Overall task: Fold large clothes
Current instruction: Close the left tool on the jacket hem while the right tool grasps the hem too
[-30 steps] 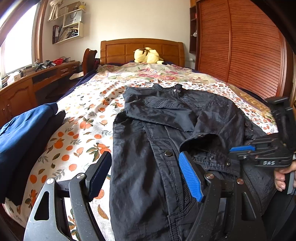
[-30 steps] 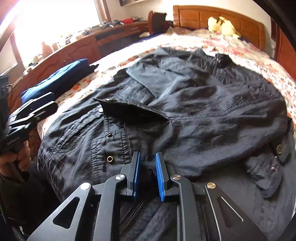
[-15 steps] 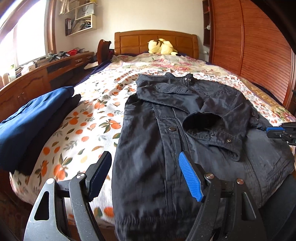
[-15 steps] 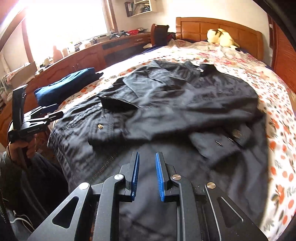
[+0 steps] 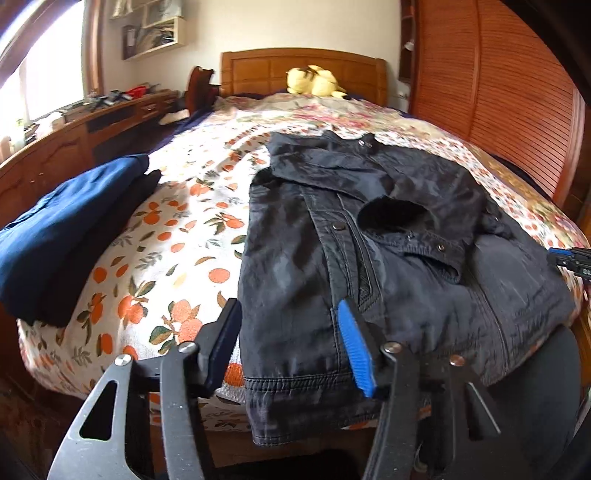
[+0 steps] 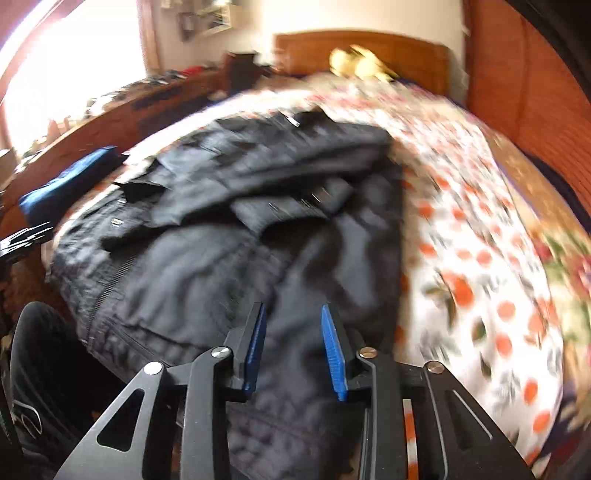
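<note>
Orange-print bedspread (image 5: 166,258) holds black jacket (image 5: 369,258) beside folded navy clothes (image 5: 62,229) (both claws agape, empty).

Bed (image 5: 177,236) w/ white cover printed in oranges & leaves near the foot, pinker floral print toward the head. Wooden headboard (image 5: 306,70) at far end; yellow plush toy (image 5: 314,83) lies just in front of it. Folded navy cloth (image 5: 62,225) sits on the bed's left edge, something black under it. Left of bed: long wooden surface (image 5: 81,125) w/ drawers, cluttered w/ small items, too small to ID. Chair back (image 5: 199,86) near the headboard's left corner. Wall shelf (image 5: 151,31) w/ books above, bright window (image 5: 33,62) at far left. Slatted wooden wardrobe doors (image 5: 491,85) along the right. Right wrist view is motion-blurred; same bed cover (image 6: 476,258) & headboard (image 6: 369,51) visible.
</note>
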Demonstrator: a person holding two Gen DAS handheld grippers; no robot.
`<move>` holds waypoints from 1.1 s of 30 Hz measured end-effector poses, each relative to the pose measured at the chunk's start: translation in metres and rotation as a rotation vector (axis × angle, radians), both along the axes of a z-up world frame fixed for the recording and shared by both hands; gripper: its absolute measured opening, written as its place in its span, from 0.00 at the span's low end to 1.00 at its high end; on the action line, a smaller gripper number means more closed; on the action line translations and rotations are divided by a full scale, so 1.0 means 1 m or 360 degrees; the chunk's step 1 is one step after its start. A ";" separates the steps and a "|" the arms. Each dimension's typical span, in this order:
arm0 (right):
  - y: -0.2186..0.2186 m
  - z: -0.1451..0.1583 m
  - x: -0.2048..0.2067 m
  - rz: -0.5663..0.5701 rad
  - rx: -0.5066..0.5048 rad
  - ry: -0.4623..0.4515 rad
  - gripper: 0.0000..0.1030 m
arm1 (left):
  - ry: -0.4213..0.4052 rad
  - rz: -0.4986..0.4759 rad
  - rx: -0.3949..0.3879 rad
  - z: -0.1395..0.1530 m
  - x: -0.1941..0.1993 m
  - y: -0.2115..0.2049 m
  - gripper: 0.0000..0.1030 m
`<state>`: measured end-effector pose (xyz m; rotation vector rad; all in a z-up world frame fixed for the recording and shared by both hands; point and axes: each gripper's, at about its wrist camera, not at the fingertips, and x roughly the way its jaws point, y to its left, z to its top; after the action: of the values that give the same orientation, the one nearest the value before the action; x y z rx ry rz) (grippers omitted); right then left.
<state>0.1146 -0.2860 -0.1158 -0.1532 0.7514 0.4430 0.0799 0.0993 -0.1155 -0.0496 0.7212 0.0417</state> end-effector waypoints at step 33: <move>-0.005 -0.006 0.006 -0.0065 -0.0065 0.0161 0.23 | 0.0311 -0.0163 0.0025 -0.033 0.017 0.015 0.53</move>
<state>0.1205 -0.2912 -0.1215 -0.1545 0.8619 0.3989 0.0972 0.1143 -0.1481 0.0065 0.9175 -0.0461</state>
